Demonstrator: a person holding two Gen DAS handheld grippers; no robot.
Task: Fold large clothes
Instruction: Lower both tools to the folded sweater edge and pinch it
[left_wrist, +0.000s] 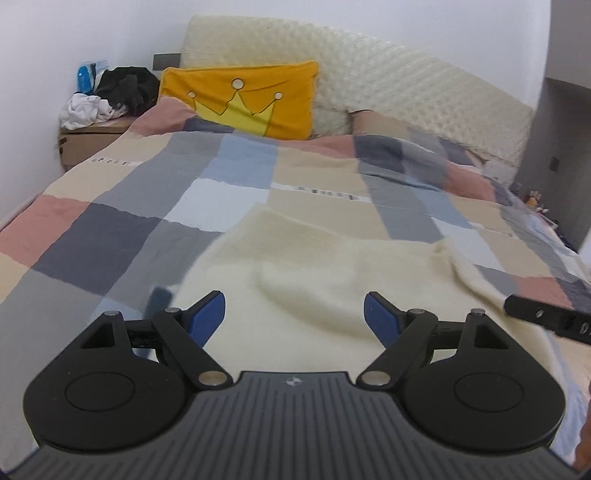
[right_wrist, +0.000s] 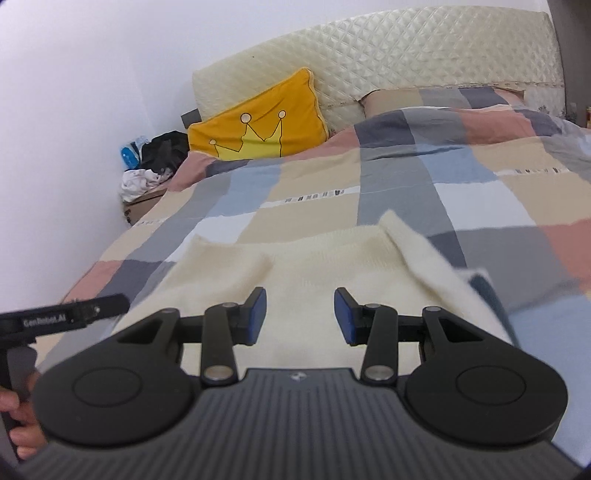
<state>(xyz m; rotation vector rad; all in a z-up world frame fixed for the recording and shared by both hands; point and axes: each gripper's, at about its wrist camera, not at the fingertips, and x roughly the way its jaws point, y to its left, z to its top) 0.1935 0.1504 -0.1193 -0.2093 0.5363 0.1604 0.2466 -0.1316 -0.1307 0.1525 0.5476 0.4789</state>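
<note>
The cream knit sweater (right_wrist: 325, 266) lies spread on the patchwork bedspread (left_wrist: 122, 229), right under both grippers. Left gripper (left_wrist: 294, 317) has its jaws wide with nothing between them; right gripper (right_wrist: 300, 315) sits narrower, also gripping nothing. A yellow crown pillow (left_wrist: 243, 98) leans on the quilted headboard (right_wrist: 424, 51).

Both wrist views near, angled down, sharing bed (left_wrist: 110, 229).
</note>
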